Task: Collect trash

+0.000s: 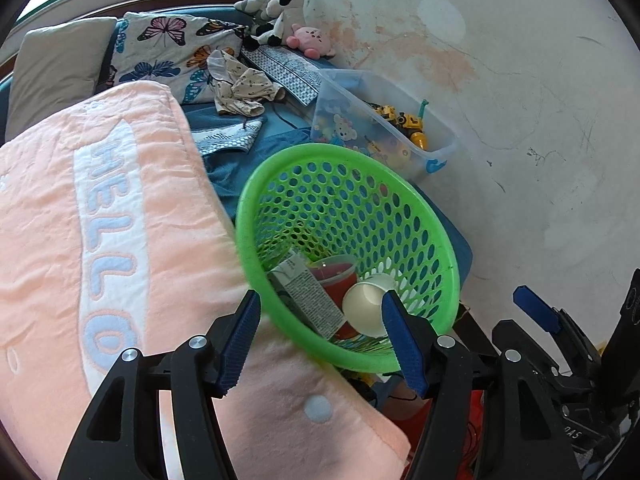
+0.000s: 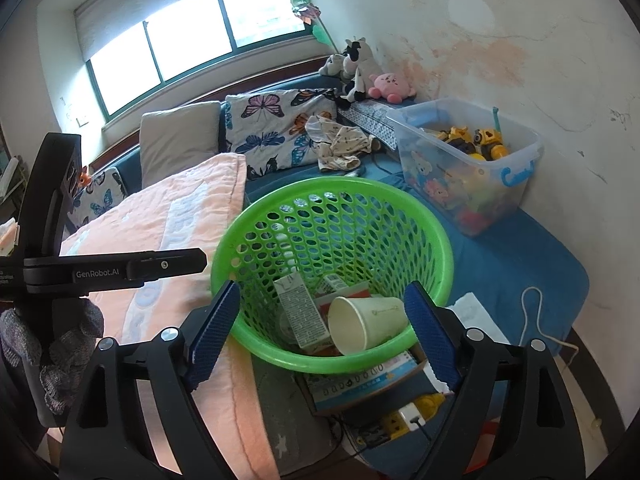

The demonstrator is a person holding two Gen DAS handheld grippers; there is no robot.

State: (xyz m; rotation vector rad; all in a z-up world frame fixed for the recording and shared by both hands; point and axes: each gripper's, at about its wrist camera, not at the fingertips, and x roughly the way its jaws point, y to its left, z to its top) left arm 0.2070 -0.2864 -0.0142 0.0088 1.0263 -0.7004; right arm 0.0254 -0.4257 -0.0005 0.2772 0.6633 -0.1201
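A green perforated basket (image 1: 320, 152) stands tilted against a pink towel on the bed. A white paper cup (image 1: 364, 308), a grey drink carton (image 1: 308, 296) and a red cup (image 1: 336, 276) lie inside it. My left gripper (image 1: 320, 340) is open and straddles the basket's near rim, with one pad outside the wall and the other over the paper cup. My right gripper (image 2: 322, 336) is open wide above the near rim of the basket (image 2: 332, 184). The paper cup (image 2: 368, 320) lies loose on its side beside the carton (image 2: 300, 312).
The pink "HELLO" towel (image 2: 180, 216) fills the left. A clear toy box (image 2: 468, 160) stands by the stained wall on the right, behind the basket. Pillows and plush toys (image 2: 360, 68) line the back. A printed box (image 2: 360, 384) and a yellow power strip (image 2: 404, 416) lie below the basket.
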